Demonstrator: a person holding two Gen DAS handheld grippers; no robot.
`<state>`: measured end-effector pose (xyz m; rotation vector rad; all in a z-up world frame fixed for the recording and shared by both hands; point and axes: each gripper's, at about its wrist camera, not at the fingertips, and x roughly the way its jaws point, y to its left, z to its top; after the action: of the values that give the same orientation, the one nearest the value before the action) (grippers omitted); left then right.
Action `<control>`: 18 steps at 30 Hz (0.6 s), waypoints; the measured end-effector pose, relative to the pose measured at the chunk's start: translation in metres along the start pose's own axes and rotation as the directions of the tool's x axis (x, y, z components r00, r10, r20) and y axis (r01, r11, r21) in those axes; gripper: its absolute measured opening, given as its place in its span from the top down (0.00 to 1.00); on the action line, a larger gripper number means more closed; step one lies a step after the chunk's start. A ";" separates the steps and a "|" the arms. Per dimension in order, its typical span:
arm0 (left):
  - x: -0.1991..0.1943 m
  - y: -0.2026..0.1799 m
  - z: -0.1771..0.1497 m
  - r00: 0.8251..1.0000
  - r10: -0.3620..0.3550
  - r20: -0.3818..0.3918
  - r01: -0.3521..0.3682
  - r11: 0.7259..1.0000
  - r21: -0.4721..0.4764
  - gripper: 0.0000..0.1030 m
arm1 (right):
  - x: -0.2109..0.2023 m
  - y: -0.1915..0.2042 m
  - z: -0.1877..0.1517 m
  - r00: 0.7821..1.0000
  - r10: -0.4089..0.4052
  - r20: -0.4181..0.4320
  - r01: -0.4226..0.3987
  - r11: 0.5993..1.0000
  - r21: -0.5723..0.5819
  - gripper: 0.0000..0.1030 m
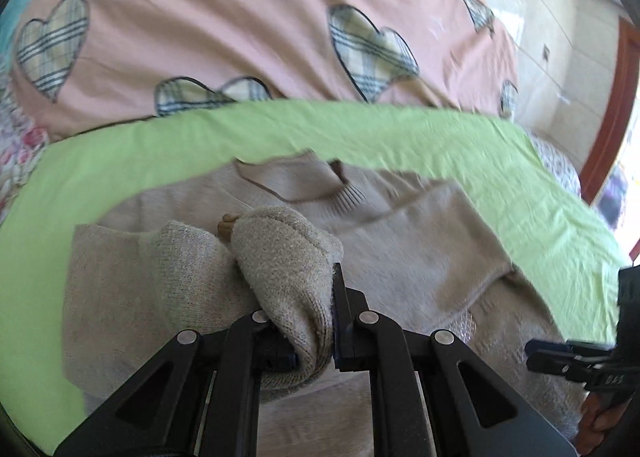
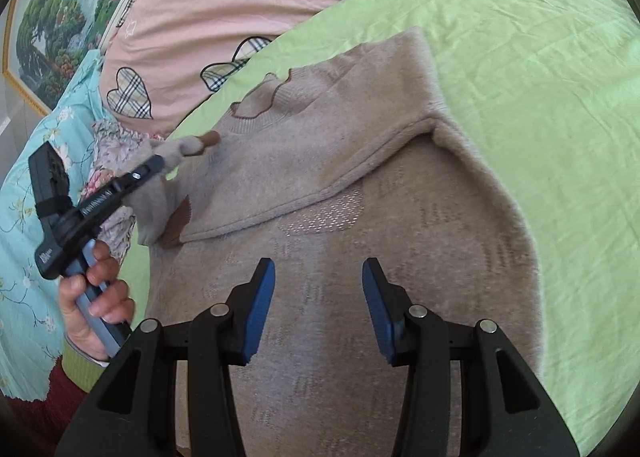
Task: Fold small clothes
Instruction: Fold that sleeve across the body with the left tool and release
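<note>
A small beige knit sweater (image 2: 344,217) lies flat on a green sheet (image 2: 540,105), collar away from me. One sleeve (image 2: 360,153) is folded across its chest; it also shows in the left wrist view (image 1: 420,233). My left gripper (image 1: 316,321) is shut on the other sleeve (image 1: 284,257), holding its brown-trimmed cuff lifted above the body; it also shows in the right wrist view (image 2: 156,165). My right gripper (image 2: 318,309) is open and empty, hovering above the lower part of the sweater. It appears at the right edge of the left wrist view (image 1: 576,361).
A pink quilt with plaid hearts (image 1: 240,29) is piled behind the green sheet. A turquoise floral cloth (image 2: 36,217) lies at the left. A framed landscape picture (image 2: 60,9) hangs behind. A tiled wall and wooden door frame (image 1: 616,105) are at the right.
</note>
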<state>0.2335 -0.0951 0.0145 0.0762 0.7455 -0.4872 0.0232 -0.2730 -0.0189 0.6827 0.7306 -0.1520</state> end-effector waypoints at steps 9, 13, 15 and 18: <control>0.024 -0.022 -0.031 0.996 -0.010 -0.085 0.017 0.996 0.084 0.40 | 0.000 0.003 0.014 1.000 0.004 0.012 -0.004 1.000 -0.021 0.54; -0.005 -0.011 -0.045 0.998 -0.004 -0.065 0.010 0.996 0.087 0.37 | 0.009 0.023 0.026 1.000 0.012 0.004 -0.012 0.997 -0.078 0.54; -0.023 0.003 -0.056 0.998 0.000 -0.062 0.004 0.998 0.064 0.36 | 0.018 0.039 0.034 1.000 0.023 -0.004 -0.023 0.992 -0.121 0.54; -0.046 0.028 -0.069 0.997 0.051 -0.053 -0.050 0.999 0.018 0.30 | 0.035 0.063 0.045 0.999 0.043 -0.021 -0.046 0.982 -0.183 0.54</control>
<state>0.1738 -0.0355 -0.0086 0.1240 0.7905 -0.4442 0.0972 -0.2482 0.0148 0.5240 0.7350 -0.0367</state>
